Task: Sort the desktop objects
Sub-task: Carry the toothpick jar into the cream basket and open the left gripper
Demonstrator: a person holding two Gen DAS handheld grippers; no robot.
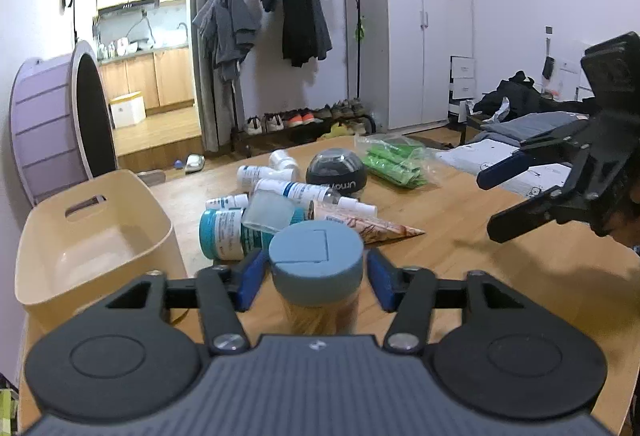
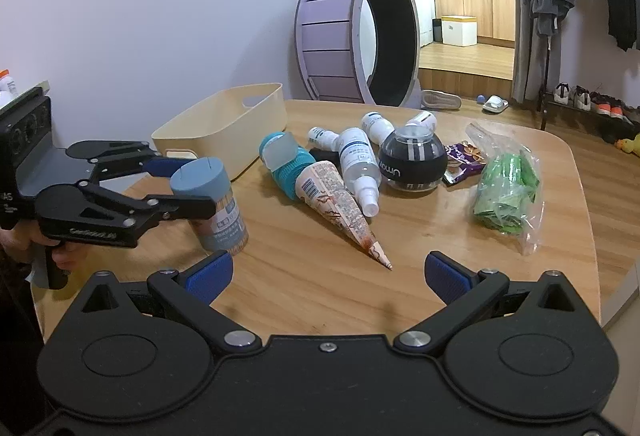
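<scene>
Standing upright near the table's [image 2: 440,236] near-left corner, the toothpick jar [image 2: 218,204] sits between the fingers of the left gripper [image 1: 316,278]; the blue pads flank its blue-grey lid with a sliver of gap on each side, so the fingers look spread around the jar rather than pinching it, though whether a pad touches I cannot tell; the right gripper [image 2: 328,278] hangs over the table's near edge with its fingers wide apart and nothing between them; the cream bin [image 2: 224,128] stands at the left edge, just beyond the jar, and its visible inside looks bare; the other bottles, the paper cone [image 2: 340,204] and the green sachet bag [image 2: 506,192] lie heaped toward the middle and right; the jar is probably light, stiff plastic with a smooth, somewhat slippery wall, tall enough to tip; the lid's rim or the wall just under it seems the safest hold, squarely across the round body
</scene>
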